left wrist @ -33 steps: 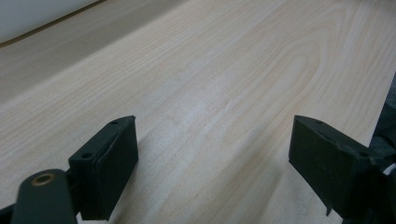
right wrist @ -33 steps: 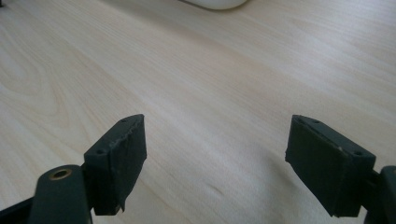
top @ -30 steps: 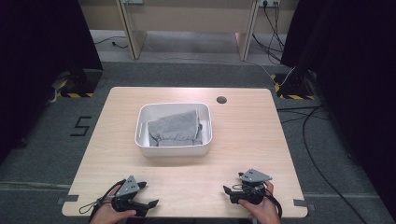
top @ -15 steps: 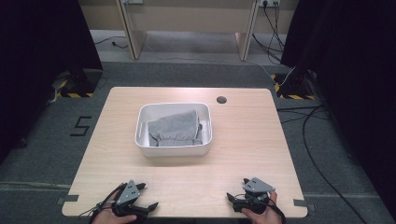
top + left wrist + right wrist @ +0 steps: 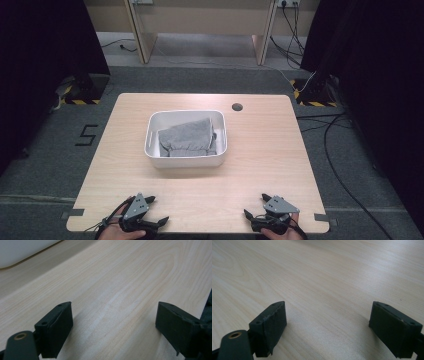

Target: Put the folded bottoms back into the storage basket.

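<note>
Now both grippers sit low at the bottom edge of the high view, one on each side of the table (image 5: pixel 280 150). Down in the lower left of that frame the left gripper (image 5: pixel 156 210) rests in the person's left hand (image 5: pixel 117 231), its grey three-cornered plate on top, its jaws spread wide with nothing between them. Over in the lower right, the right gripper (image 5: pixel 254 206) sits in the right hand (image 5: pixel 277 234), and its jaws have just been opening; they stand wide apart, and only bare wood lies between them. Look along the left gripper (image 5: pixel 113 322) in its own view: two black jaws far apart, pale wood grain running between them, and a strip of the white tub (image 5: pixel 22 251) in the upper left corner of the frame. The view along the right gripper (image 5: pixel 328 325) gives the same story, jaws set wide, light tabletop stretching away, nothing gripped. Up in the middle of the high view sits the white tub (image 5: pixel 186 161), well apart from both grippers, and inside it lies a folded grey cloth (image 5: pixel 187 136), bunched toward the centre and right of the tub. A small dark round hole (image 5: pixel 237 107) marks the tabletop just beyond the tub's upper right corner.
</note>
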Demonstrator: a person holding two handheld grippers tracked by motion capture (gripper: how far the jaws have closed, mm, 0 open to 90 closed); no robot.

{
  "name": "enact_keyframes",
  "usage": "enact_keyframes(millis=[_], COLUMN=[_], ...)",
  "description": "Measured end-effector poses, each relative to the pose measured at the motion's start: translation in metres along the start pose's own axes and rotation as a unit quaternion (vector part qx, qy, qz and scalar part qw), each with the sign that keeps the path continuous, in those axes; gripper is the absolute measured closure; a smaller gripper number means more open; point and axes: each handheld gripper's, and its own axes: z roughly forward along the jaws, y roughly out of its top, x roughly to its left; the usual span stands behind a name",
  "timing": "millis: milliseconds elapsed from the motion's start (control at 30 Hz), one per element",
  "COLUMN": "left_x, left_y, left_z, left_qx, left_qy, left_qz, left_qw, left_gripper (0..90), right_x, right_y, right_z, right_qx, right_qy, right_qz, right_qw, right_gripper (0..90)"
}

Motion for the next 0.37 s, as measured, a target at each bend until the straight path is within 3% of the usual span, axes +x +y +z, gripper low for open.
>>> enact_keyframes(millis=[367], left_x=[-0.0001], left_y=[0.0008], left_z=[0.0001], left_qx=[0.002], left_qy=[0.000], left_qz=[-0.001], left_qw=[1.0000], left_gripper=[13.8], right_x=[-0.0003], right_y=[0.0000], right_z=[0.0000], right_qx=[0.000], right_qy=[0.002], right_qz=[-0.001], right_qw=[1.0000], right_gripper=[15.1])
